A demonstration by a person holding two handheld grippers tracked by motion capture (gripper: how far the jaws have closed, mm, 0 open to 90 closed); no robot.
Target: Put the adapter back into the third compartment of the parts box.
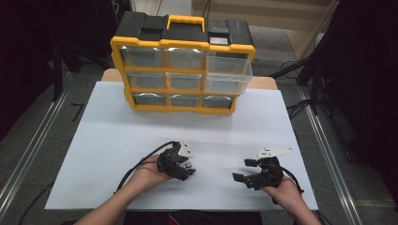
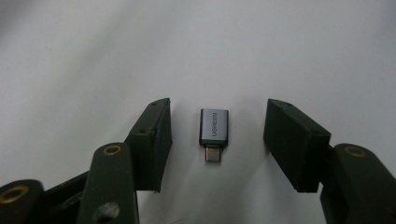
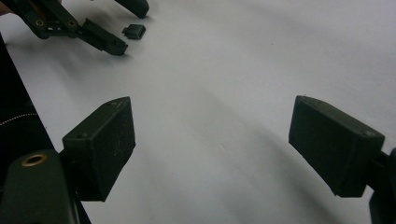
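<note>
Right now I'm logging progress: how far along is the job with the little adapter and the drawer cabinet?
Done: one drawer of the cabinet is pulled out. In hand: the left gripper is open, its jaws either side of the USB adapter lying on the table, apart from it. The right gripper is open and holds nothing. Left, likely: grasping and stowing it.

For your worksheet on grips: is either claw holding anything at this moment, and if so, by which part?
Nothing is held. The left claw is open, its jaws on either side of a small grey adapter on the table without touching it. The right claw is open.
</note>
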